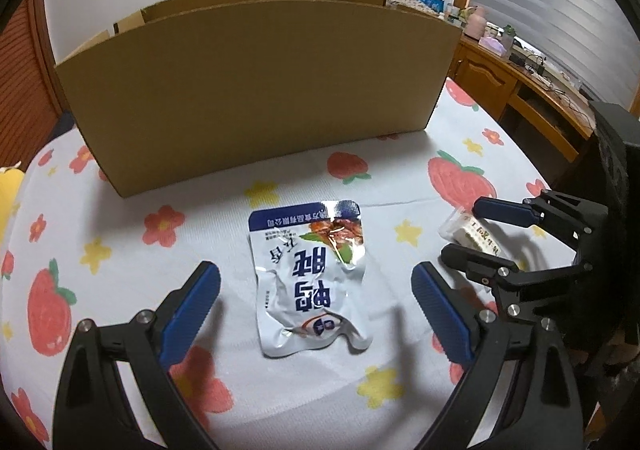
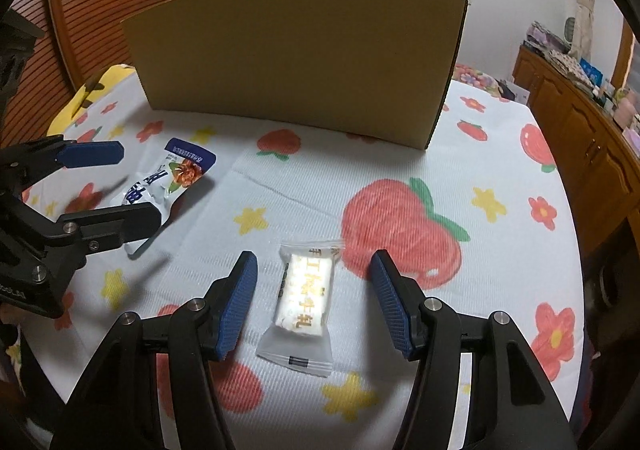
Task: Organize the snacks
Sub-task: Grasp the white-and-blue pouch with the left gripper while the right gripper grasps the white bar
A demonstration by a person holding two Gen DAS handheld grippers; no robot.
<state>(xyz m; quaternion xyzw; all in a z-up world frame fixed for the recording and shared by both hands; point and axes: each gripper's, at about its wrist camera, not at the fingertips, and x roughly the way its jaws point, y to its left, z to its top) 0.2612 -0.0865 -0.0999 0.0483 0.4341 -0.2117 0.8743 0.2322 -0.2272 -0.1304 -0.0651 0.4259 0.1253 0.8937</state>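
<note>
A white and blue snack pouch [image 1: 310, 276] lies flat on the strawberry-print cloth, between the open fingers of my left gripper [image 1: 316, 278]. It also shows in the right wrist view [image 2: 168, 181] with the left gripper [image 2: 120, 183] around it. A small white wrapped candy [image 2: 302, 300] lies between the open fingers of my right gripper [image 2: 314, 270]. In the left wrist view the candy [image 1: 474, 234] sits between the right gripper's [image 1: 466, 228] fingers. Neither gripper touches its snack.
An open cardboard box [image 1: 256, 89] stands behind the snacks, its tall near wall facing me; it also shows in the right wrist view [image 2: 296, 61]. A wooden cabinet [image 2: 580, 129] with clutter runs along the right. The cloth's edge drops off at right.
</note>
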